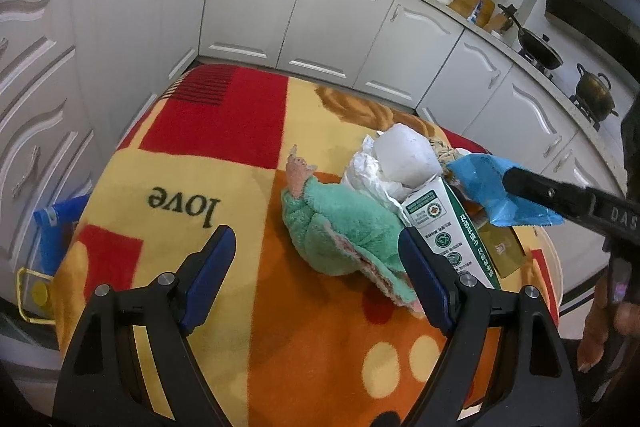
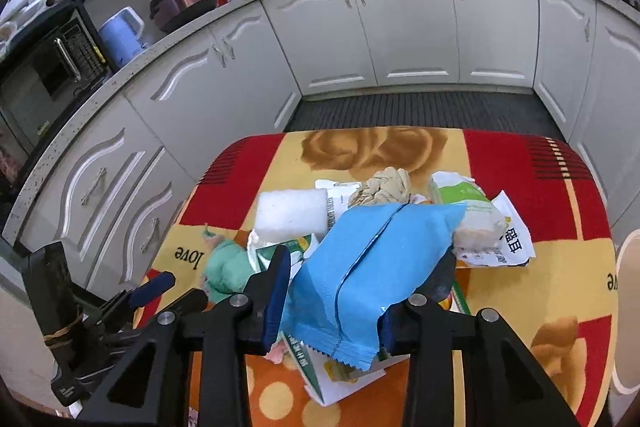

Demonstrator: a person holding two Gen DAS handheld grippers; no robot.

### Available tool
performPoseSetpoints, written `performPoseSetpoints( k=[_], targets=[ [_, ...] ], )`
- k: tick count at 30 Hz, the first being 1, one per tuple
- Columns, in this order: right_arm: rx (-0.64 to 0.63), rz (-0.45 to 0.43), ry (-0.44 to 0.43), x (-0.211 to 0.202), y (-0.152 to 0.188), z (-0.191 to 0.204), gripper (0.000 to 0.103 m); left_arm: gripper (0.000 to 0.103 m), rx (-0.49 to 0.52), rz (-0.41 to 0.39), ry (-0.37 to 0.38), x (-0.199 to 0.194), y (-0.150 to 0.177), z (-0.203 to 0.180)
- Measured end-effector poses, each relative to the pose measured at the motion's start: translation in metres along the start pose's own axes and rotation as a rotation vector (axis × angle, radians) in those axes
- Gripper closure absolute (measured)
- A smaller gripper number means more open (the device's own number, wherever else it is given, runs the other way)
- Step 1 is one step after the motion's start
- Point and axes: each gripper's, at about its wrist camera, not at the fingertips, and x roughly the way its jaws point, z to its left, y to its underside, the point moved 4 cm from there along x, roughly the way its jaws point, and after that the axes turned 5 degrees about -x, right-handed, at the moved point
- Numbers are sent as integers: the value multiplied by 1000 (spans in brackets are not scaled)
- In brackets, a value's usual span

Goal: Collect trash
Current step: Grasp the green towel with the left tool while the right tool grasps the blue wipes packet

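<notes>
A trash pile lies on the patterned cloth point(image 1: 224, 163): a green rag point(image 1: 340, 227), white foam block point(image 1: 404, 155), crumpled white paper point(image 1: 368, 171), a green-and-white carton point(image 1: 452, 227) and a gold packet point(image 1: 500, 251). My right gripper point(image 2: 360, 287) is shut on a blue wrapper point(image 2: 372, 259), held above the pile; it also shows in the left wrist view point(image 1: 500, 195). My left gripper point(image 1: 316, 259) is open and empty, just in front of the green rag. The right wrist view also shows the foam block point(image 2: 292, 215), a beige crumpled wad point(image 2: 384, 187) and a white-green bag point(image 2: 472, 211).
White cabinets point(image 1: 320, 11) and a counter with a sink surround the table. A blue bag point(image 1: 56, 227) and a yellow-capped container point(image 1: 38, 295) sit below the table's left edge. A white round rim point(image 2: 628, 267) shows at the right edge.
</notes>
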Motion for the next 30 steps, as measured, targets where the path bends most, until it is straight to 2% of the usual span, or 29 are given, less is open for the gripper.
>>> performPoseSetpoints(
  k=[11,21,23,24,28,30],
  targets=[
    [-54,-19,-13,-5,7,11,70,20,-48,5,15,6,-3,4],
    [-42,-21,-53,-10,21,-9,73,20,-117,118,41,50,1,-3],
    [-32,-13,-71,-7,24,-15,74,27,-134,116,51,54,1,-5],
    [-22,-12,-89,-5,25,-20,75,38,-141,111,61,55,1,-6],
    [3,-41,-136,-8,29,-30,80,49,-140,94,51,51,-2,-9],
    [7,-58,-146,-14,30,-33,81,52,-138,73,56,42,-3,-8]
  ],
)
